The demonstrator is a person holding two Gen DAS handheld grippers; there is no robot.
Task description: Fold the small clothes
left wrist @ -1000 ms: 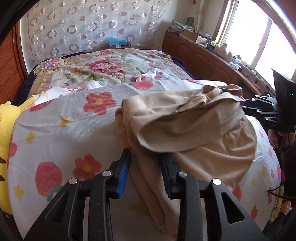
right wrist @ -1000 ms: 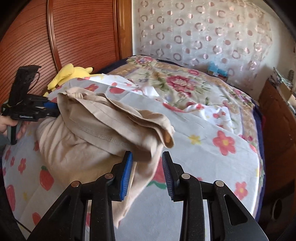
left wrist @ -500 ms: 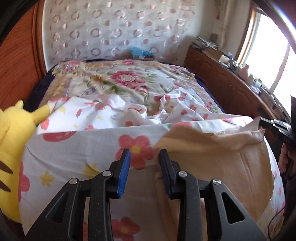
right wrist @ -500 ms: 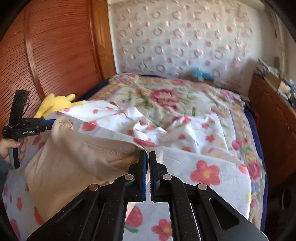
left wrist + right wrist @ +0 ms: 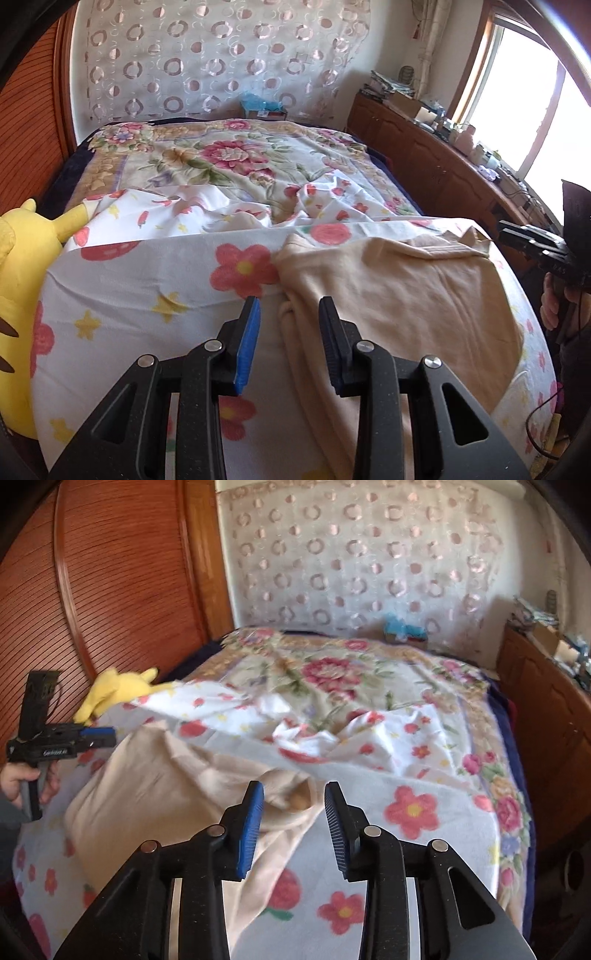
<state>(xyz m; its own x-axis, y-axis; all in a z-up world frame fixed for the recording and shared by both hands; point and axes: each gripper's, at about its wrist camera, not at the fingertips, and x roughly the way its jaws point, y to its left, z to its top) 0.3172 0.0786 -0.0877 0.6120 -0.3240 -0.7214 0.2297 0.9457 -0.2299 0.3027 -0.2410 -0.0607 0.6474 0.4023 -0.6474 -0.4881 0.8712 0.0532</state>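
Two claws over one bed, both spread, neither pinching anything.

Little writing to report: a line of white lettering on the side of the left claw, seen at the far left of the right wrist view, too blurred to read. Faint marks on the dark body of the right claw, at the far right of the left wrist view, just as unreadable.

Left claw angled down toward the bed, blue pads parted. Left edge of the beige garment visible through the gap below, not pressed by either pad. Held by a left hand wrapped round the grip, fingers curled, a grey sleeve at the wrist.

Right claw likewise tilted down, jaws just opened. A rolled fold of the garment showing beyond the gap, nothing clamped between the pads. Held from below by a right hand, only its fingers in sight.

Garment lying on the near part of the flower-print sheet, spread between the two claws, far edge rumpled and folded over. Beyond it, a bunched stretch of the same sheet, then a floral blanket. Yellow plush toy at the left edge of the bed, beside the wooden headboard.
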